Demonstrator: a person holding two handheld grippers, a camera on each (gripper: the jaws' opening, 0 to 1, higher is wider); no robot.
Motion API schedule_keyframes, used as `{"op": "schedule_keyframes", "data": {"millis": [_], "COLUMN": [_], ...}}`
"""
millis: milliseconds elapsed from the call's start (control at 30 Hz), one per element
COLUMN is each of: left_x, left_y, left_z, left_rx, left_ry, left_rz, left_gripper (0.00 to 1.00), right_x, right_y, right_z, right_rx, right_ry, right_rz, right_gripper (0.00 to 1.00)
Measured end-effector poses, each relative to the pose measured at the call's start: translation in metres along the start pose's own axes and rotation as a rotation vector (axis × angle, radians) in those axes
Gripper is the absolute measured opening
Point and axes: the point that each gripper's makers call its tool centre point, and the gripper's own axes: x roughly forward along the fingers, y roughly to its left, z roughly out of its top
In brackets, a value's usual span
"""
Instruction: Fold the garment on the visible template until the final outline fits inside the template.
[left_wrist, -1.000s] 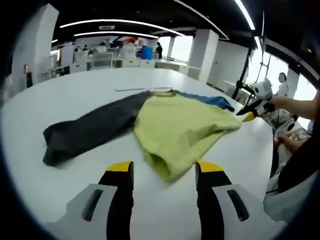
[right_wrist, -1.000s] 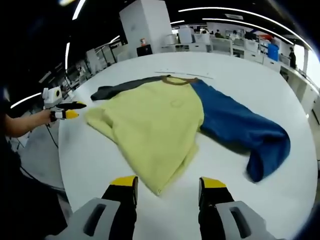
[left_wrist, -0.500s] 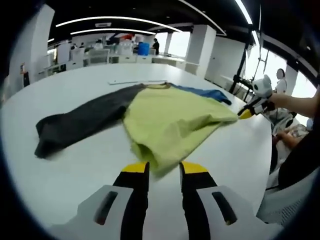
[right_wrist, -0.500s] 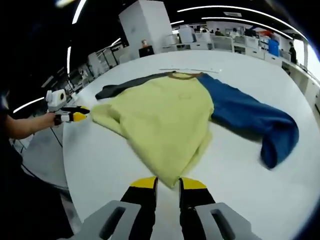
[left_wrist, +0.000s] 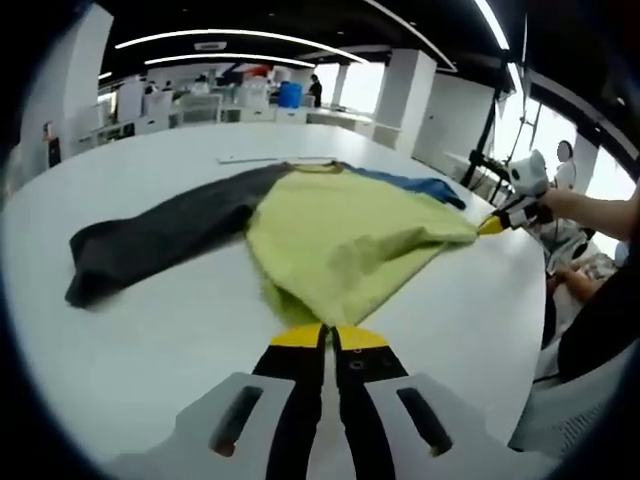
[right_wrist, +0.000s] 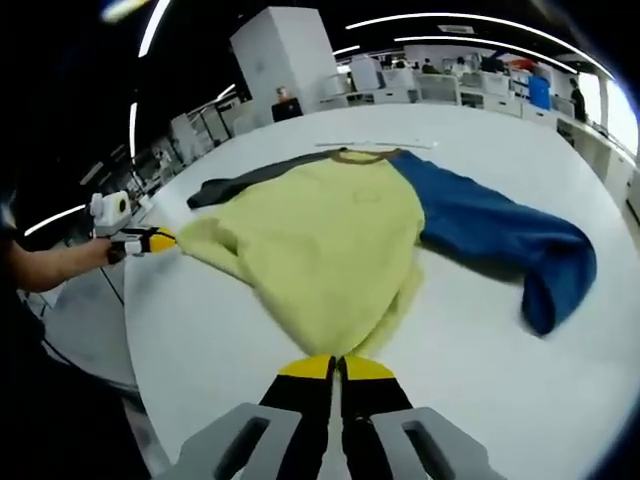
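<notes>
A garment lies flat on the white table (left_wrist: 140, 330): yellow-green body (left_wrist: 345, 235), dark grey sleeve (left_wrist: 160, 240), blue sleeve (left_wrist: 415, 187). In the right gripper view, the body (right_wrist: 325, 240) spreads ahead, with the blue sleeve (right_wrist: 500, 240) at right and the grey sleeve (right_wrist: 250, 180) at far left. My left gripper (left_wrist: 327, 338) is shut on the near hem corner. My right gripper (right_wrist: 336, 366) is shut on the other hem corner. Each gripper also appears in the other's view, the right gripper (left_wrist: 497, 223) and the left gripper (right_wrist: 150, 240), both at the hem's ends.
A thin pale strip (left_wrist: 280, 158) lies on the table just past the brown collar (right_wrist: 365, 155). The table edge (right_wrist: 135, 330) runs close by my grippers. A person's arm (left_wrist: 595, 212) holds the right gripper. Desks and white columns stand far behind.
Both grippers have gone from open to shut, closing on the two hem corners. Both cameras came nearer to the hem. The garment has hardly shifted.
</notes>
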Motion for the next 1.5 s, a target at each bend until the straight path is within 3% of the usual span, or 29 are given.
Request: {"op": "schedule_keyframes", "data": {"millis": [100,200,533,633,667,733,1000,1267,1500], "left_x": [0.001,0.002,-0.006,-0.012,-0.014,-0.019,-0.025,-0.001,0.027], "left_y": [-0.002,0.002,-0.003,-0.004,-0.007,-0.008,0.001,0.029,0.052], "left_z": [-0.002,-0.011,0.002,0.016,0.025,0.040,0.077,0.113,0.120], "left_rx": [-0.001,-0.003,-0.051,-0.074,-0.136,-0.183,-0.139,-0.146,-0.168], "left_ry": [0.004,0.060,0.020,-0.023,-0.064,-0.112,-0.162,-0.207,-0.200], "left_rz": [-0.006,0.019,0.021,0.021,0.005,-0.013,0.004,0.081,0.134], "left_gripper": [0.00,0.00,0.00,0.00,0.00,0.00,0.00,0.00,0.00], "right_x": [0.000,0.000,-0.013,-0.021,-0.023,-0.027,-0.040,-0.034,-0.008], "right_y": [0.000,0.000,0.004,0.005,0.005,0.007,0.001,-0.022,-0.047], "right_z": [0.000,0.001,0.016,0.026,0.028,0.033,0.074,0.114,0.135], "right_rx": [0.002,0.007,0.073,0.083,0.081,0.070,-0.002,-0.019,-0.021], "right_ry": [-0.003,-0.006,-0.073,-0.110,-0.117,-0.132,-0.208,-0.239,-0.238], "right_rz": [-0.001,0.000,0.025,0.035,0.037,0.037,0.033,-0.016,-0.059], "right_gripper": [0.00,0.00,0.00,0.00,0.00,0.00,0.00,0.00,0.00]}}
